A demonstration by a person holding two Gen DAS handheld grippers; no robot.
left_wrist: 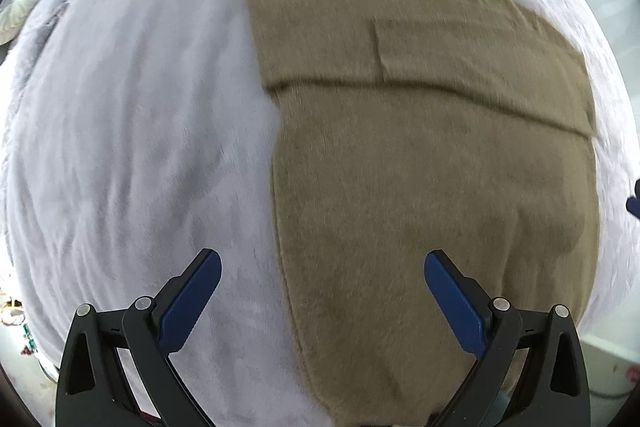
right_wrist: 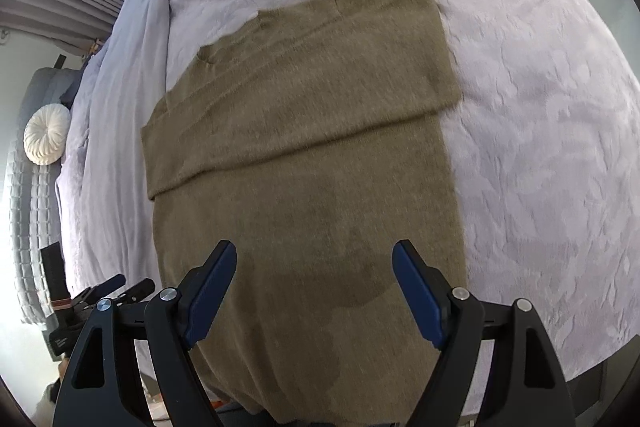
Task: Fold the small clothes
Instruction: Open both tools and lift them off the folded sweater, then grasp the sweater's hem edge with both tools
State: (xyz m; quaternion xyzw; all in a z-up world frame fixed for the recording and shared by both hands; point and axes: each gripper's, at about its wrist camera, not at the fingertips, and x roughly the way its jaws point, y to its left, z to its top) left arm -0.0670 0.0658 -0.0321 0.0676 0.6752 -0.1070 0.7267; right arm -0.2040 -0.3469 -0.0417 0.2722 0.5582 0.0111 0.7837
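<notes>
Both the left gripper (left_wrist: 322, 277) and right gripper (right_wrist: 314, 267) gape empty; pinch the olive sweater's (left_wrist: 432, 163) probably unfolded near hem, both layers, at the bed's (left_wrist: 140, 107) near edge.

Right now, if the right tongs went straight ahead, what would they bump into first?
Most likely the brown sweater: the open right tongs point right at its flat lower part, with nothing in between. How near it lies is unclear.
</notes>
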